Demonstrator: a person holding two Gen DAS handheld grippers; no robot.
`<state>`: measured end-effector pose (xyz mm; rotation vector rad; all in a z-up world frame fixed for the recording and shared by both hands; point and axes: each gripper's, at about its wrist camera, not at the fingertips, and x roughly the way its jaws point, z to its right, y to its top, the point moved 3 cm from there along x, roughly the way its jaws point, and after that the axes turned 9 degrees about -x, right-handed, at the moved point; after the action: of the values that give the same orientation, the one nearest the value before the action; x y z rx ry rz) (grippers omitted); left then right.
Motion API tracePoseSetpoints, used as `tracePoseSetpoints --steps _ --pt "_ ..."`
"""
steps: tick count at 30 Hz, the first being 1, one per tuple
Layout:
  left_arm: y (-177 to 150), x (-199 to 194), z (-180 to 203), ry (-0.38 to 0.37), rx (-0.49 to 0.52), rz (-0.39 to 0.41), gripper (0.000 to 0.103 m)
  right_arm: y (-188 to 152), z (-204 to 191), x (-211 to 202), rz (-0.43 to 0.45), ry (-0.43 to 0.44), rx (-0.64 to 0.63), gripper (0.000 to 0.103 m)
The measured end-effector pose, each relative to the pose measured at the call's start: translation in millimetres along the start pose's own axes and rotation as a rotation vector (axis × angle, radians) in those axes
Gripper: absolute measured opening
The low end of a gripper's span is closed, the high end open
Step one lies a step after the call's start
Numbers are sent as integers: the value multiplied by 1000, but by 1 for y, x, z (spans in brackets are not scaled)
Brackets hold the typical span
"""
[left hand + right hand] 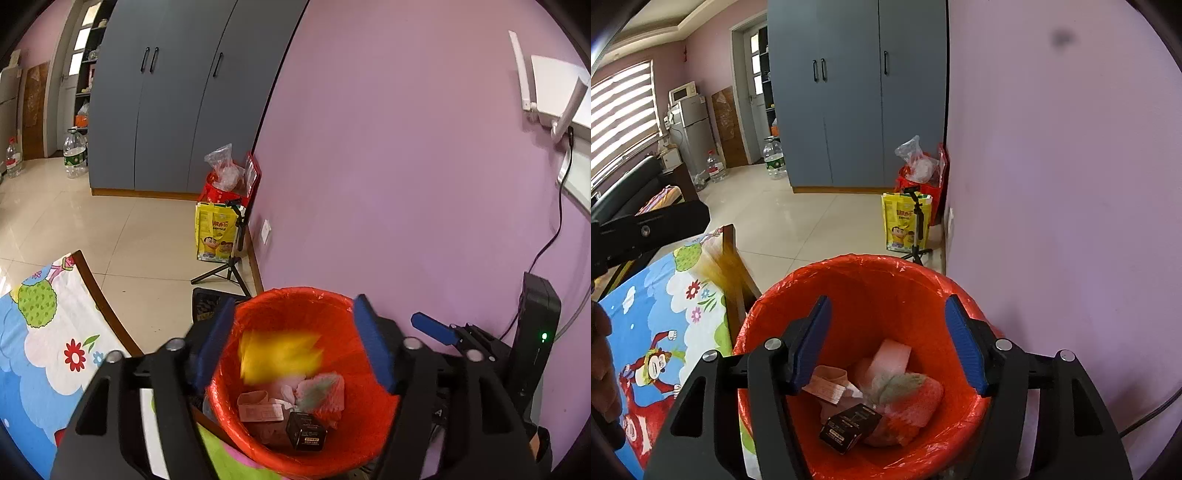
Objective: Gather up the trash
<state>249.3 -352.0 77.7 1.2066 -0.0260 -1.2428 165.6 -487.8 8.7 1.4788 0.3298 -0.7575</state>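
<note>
A bin with a red liner (pixel 334 452) stands beside the table, under both grippers. My left gripper (pixel 294 300) hangs open above it, and a blurred yellow thing (pixel 280 356) is in the air between the jaws, touching neither pad. In the bin lie a black box (pixel 306 432), pink paper (pixel 258 408) and a pink and grey-green soft item (pixel 321 391). My right gripper (pixel 886 297) is open and empty over the same bin (pixel 849 261), with the black box (pixel 849 428) below it. One of its blue fingers (pixel 434 328) shows at the right of the left wrist view.
A table with a cartoon cloth (pixel 44 332) borders the bin on the left, and the purple wall (pixel 406 184) is close on the right. A black device with a green light (pixel 535 332) stands by the wall. Beyond, a tripod (pixel 231 266) and a yellow bag (pixel 214 232) sit on the tiled floor.
</note>
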Motion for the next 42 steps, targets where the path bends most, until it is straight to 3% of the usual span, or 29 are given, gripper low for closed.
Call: tracePoseSetpoints --steps 7,14,22,32,42 --pt "1 -20 -19 30 -33 23 70 0 -4 -4 6 11 4 67" --pt "-19 -45 -41 71 -29 11 77 -5 -22 -16 19 18 23 71" --pt "-51 -63 -52 67 48 -31 89 -36 -39 -38 32 -21 43 72" --pt "-69 -66 -35 71 151 -39 92 -79 -44 -61 22 -86 76 78" --pt "-77 -53 -17 84 184 -58 92 -89 -31 -60 18 -87 90 82"
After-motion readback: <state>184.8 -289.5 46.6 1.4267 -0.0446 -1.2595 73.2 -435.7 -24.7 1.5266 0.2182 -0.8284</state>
